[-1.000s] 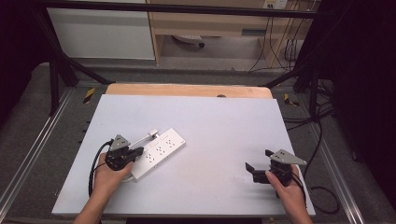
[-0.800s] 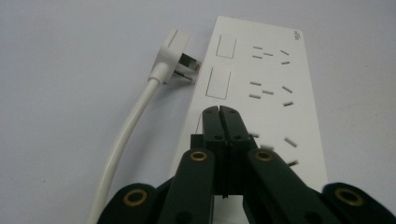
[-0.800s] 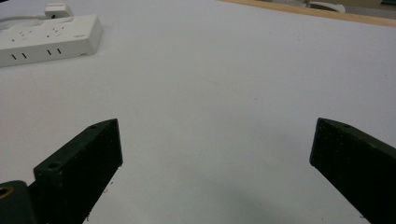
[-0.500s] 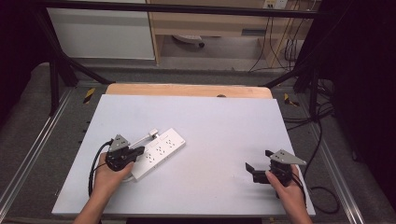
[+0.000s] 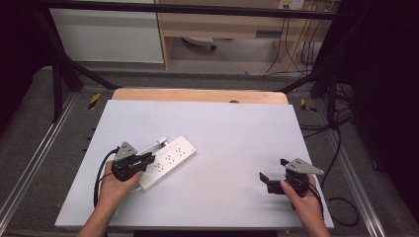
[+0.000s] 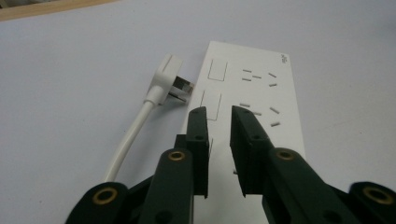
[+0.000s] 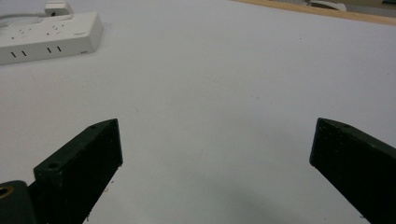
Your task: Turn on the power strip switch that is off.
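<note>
Where table (image 5: 227, 133) lies: one power strip (image 5: 168, 160), one plug (image 6: 164, 79).

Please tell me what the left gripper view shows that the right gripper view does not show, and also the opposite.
The left gripper view alone shows the white plug with its cable lying beside the power strip, and the left claw nearly closed over the strip's top. The right gripper view alone shows the right claw wide open over bare table. Both show the power strip and the white table.
</note>
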Demonstrator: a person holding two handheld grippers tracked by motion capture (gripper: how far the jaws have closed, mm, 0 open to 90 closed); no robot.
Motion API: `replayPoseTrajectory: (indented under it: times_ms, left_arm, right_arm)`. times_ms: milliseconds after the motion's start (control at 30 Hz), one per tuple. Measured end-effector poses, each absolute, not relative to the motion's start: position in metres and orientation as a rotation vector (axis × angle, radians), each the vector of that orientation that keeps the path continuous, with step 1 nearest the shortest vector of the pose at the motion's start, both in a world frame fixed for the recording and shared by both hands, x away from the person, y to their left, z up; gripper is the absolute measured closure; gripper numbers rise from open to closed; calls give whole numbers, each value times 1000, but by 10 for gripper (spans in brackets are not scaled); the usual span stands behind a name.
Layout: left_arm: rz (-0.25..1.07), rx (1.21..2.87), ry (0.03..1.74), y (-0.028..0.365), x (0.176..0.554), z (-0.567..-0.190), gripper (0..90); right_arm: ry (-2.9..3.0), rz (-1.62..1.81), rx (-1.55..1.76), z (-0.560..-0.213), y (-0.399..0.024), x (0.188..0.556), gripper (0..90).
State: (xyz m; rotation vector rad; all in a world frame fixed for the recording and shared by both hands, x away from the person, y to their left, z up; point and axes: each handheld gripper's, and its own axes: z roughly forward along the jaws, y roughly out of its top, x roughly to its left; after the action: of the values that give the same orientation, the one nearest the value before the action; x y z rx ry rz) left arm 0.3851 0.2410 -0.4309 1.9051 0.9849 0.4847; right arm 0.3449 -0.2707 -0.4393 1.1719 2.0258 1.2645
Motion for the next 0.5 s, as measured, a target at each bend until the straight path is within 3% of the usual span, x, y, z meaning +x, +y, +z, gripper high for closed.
replayPoseTrajectory:
  times_ms: [500]
  left_arm:
    - [481, 1871, 974, 239, 385, -430, 605]
  right_arm:
    - [2027, 1264, 1172, -440, -271, 345, 29]
